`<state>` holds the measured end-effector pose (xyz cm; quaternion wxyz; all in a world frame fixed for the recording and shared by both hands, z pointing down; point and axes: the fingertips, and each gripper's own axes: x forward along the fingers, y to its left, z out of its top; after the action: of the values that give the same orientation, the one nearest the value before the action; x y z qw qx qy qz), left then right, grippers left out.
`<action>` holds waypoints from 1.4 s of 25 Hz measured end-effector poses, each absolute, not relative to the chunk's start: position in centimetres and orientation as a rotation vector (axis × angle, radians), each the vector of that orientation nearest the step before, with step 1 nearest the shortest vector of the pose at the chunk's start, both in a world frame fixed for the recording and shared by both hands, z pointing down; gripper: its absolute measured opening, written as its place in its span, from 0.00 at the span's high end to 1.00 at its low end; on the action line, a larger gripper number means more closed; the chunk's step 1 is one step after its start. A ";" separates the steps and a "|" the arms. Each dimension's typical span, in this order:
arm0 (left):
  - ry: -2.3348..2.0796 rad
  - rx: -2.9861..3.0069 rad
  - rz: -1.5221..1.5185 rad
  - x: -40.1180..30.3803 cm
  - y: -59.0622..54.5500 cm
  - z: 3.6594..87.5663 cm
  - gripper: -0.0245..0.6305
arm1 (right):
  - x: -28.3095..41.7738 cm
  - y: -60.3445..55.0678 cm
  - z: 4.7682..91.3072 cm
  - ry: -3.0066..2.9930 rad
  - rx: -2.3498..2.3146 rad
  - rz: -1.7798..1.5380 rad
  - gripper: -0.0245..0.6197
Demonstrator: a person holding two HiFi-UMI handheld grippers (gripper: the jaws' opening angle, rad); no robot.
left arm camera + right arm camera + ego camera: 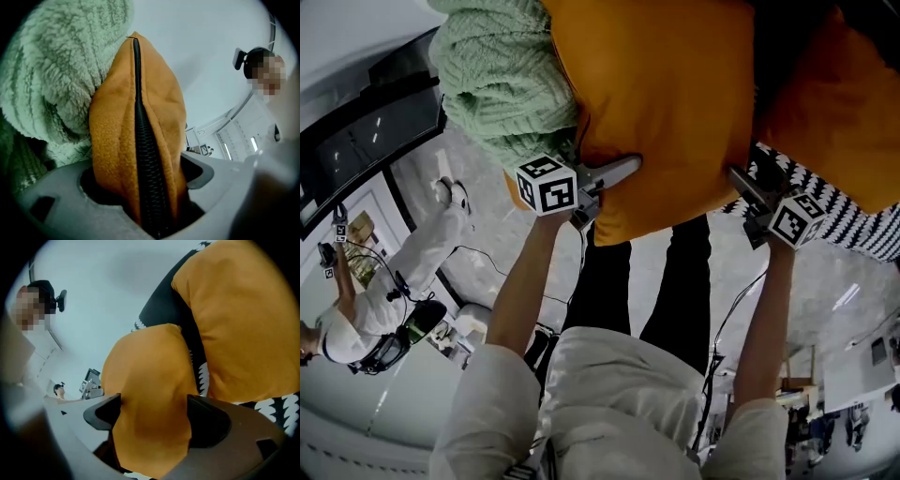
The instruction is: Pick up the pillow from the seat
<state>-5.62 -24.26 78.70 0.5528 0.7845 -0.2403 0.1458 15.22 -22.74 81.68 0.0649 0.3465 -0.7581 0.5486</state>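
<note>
two grippers closed on the orange pillow

both ends of the lower edge of the pillow (675, 103), at the top centre of the head view, are held. the left gripper (614, 173) is clamped narrowly on the zipped seam, with the black zip (143, 154) running between its jaws. the right gripper (154, 418) is closed wider on a plump corner, which is squeezed between its pads. the grasp looks made, so the lift is judged to be the step in hand; an even pull away with both arms is called for next, clear of the green knitted throw (502, 75) pressed against the pillow at upper left. the seat itself cannot be made out, the pillow's top is cut off by the frame, and whether it is already lifted free cannot be told
</note>
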 end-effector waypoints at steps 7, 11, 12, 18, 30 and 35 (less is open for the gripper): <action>-0.554 1.842 0.334 -6.0 -24.6 78.4 0.42 | 14.0 -23.5 84.2 -2.251 0.842 1.846 0.15; -0.550 1.851 0.341 -5.6 -24.7 78.0 0.42 | 12.9 -23.5 84.5 -2.259 0.711 2.020 0.13; -0.548 1.853 0.338 -5.5 -24.6 78.0 0.42 | 12.8 -23.6 84.5 -2.249 0.710 2.010 0.13; -0.547 1.873 0.312 -6.0 -24.2 78.3 0.42 | 11.4 -23.4 83.9 -2.273 0.817 1.905 0.29; -0.530 2.015 0.191 -5.8 -22.6 72.5 0.42 | 12.1 -22.6 75.6 -2.487 1.017 1.606 0.47; -0.507 2.105 0.133 -6.7 -22.2 68.0 0.42 | 11.4 -22.2 70.2 -2.558 1.071 1.460 0.47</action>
<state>-6.69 -22.22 68.01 0.4672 0.8580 -0.2067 0.0541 11.43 -22.23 70.23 0.0039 0.3419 -0.8162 0.4658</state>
